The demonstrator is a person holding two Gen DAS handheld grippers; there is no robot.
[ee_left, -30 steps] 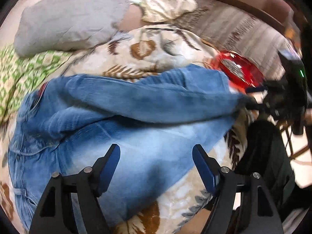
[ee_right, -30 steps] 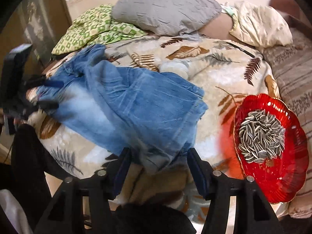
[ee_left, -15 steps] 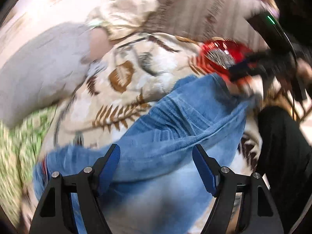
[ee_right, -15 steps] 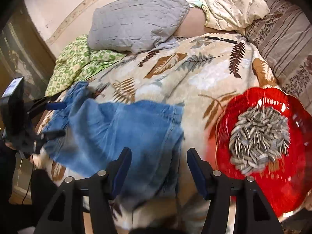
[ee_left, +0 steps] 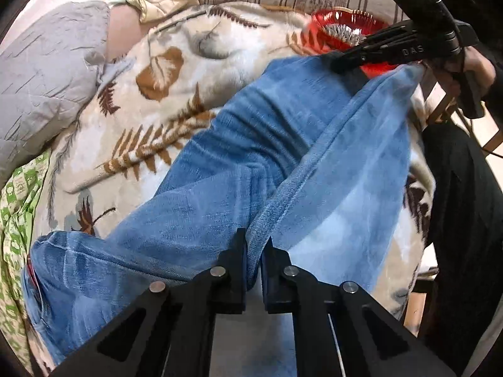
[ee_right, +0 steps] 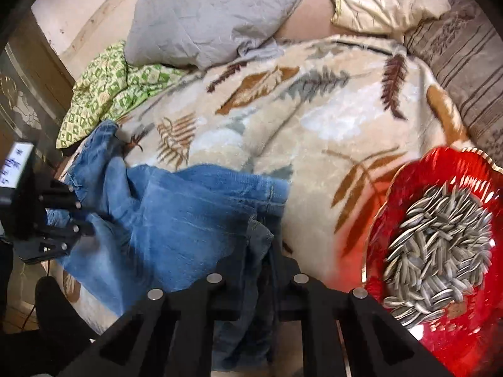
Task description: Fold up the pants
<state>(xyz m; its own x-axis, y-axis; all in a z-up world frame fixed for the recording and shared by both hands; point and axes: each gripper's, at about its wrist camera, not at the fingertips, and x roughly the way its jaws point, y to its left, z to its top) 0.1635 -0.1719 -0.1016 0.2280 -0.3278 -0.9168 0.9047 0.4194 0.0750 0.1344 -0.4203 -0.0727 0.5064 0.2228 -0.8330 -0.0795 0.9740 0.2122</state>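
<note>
Both grippers are clamped on denim here. The left gripper (ee_left: 255,245) has its jaws pinched tight on a fold of the jeans (ee_left: 239,169), and the right gripper (ee_right: 267,251) is squeezed onto the hem end, I think, though that part is bunched and dark. The jeans lie spread over the leaf-print blanket (ee_right: 314,119). Just beside them is a red dish (ee_right: 393,194) of sunflower seeds (ee_right: 440,245). A grey pillow (ee_right: 213,15) sits further back.

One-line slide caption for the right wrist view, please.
Right gripper shut on the blue jeans spread over a leaf-print blanket, beside a red dish of sunflower seeds.
</note>
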